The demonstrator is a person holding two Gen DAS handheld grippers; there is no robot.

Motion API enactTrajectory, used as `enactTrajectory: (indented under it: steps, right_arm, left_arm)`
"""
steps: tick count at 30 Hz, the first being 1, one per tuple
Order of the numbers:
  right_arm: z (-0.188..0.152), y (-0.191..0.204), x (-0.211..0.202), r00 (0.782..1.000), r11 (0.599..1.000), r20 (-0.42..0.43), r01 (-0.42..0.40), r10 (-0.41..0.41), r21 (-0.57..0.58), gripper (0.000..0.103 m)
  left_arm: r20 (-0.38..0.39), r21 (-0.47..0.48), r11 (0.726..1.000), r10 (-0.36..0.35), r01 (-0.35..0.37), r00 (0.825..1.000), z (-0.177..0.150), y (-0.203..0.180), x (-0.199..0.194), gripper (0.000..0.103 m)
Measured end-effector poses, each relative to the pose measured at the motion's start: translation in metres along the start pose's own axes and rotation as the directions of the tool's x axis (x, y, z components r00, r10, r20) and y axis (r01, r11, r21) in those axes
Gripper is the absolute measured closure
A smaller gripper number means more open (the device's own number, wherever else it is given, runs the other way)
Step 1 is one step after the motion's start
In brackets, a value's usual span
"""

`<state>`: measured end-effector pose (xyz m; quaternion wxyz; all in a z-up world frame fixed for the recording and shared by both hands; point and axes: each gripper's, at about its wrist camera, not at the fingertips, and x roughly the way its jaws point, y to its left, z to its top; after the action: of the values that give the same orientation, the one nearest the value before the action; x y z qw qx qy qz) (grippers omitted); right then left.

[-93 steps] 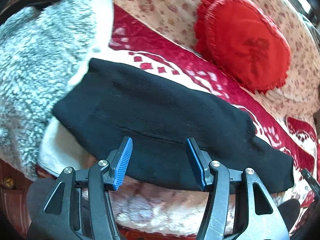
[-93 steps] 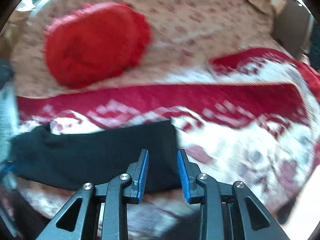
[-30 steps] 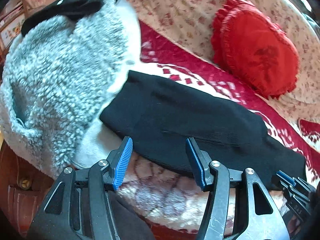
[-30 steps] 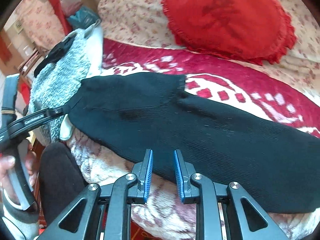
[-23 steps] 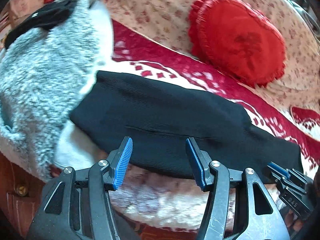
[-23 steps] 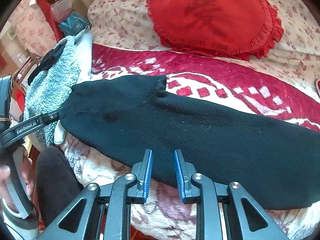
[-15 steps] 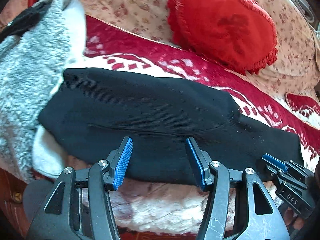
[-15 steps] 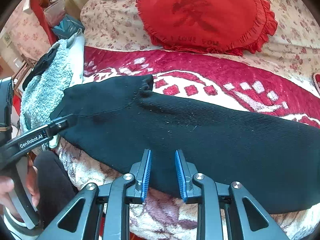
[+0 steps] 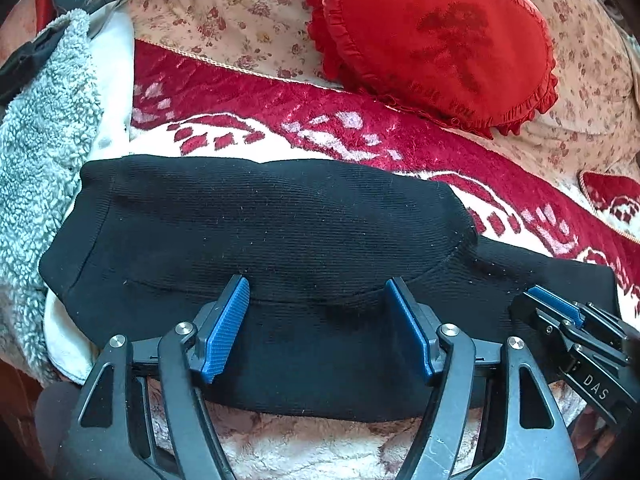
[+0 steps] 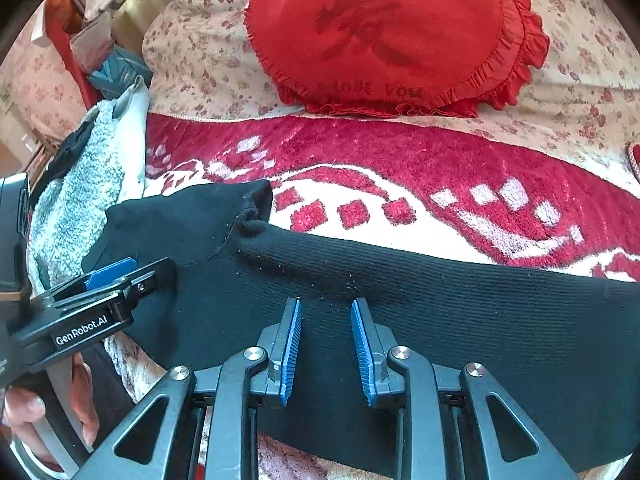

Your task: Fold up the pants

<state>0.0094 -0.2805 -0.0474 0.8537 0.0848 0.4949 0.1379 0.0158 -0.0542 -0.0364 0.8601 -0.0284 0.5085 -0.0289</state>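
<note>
Black knit pants [image 9: 280, 232] lie flat across a red and white blanket [image 9: 340, 128], waist end to the left. In the right wrist view the pants [image 10: 460, 304] stretch off to the right. My left gripper [image 9: 318, 300] is open wide, just above the near edge of the waist part, holding nothing. My right gripper [image 10: 326, 320] is open with a narrower gap, over the near edge of the leg part, empty. Each gripper shows in the other's view, the right one [image 9: 560, 312] and the left one [image 10: 116, 276].
A red heart cushion [image 9: 436, 40] lies on the floral bedspread [image 9: 224, 12] behind the blanket. A grey fleece garment [image 9: 36, 128] is piled at the left, touching the waist end. The bed's near edge runs below the grippers.
Both grippers moved forward over the pants' near edge. The left one shifted right, away from the fleece. The right jaws opened slightly wider. The pants have not moved.
</note>
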Motion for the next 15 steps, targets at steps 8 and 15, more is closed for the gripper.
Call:
enactTrajectory:
  steps: [8,15]
  right_arm:
    - [-0.005,-0.008,-0.016,0.999,0.999,-0.011,0.050,-0.050,0.000,0.075]
    - [-0.014,-0.034,-0.043,0.995,0.993,0.004,0.104,-0.104,0.052,0.071]
  left_arm:
    - [0.017,0.003,0.998,-0.055,0.055,0.998,-0.005,-0.008,-0.017,0.033]
    - [-0.007,0.031,0.989,-0.141,0.141,0.990,-0.021,-0.034,-0.031,0.033]
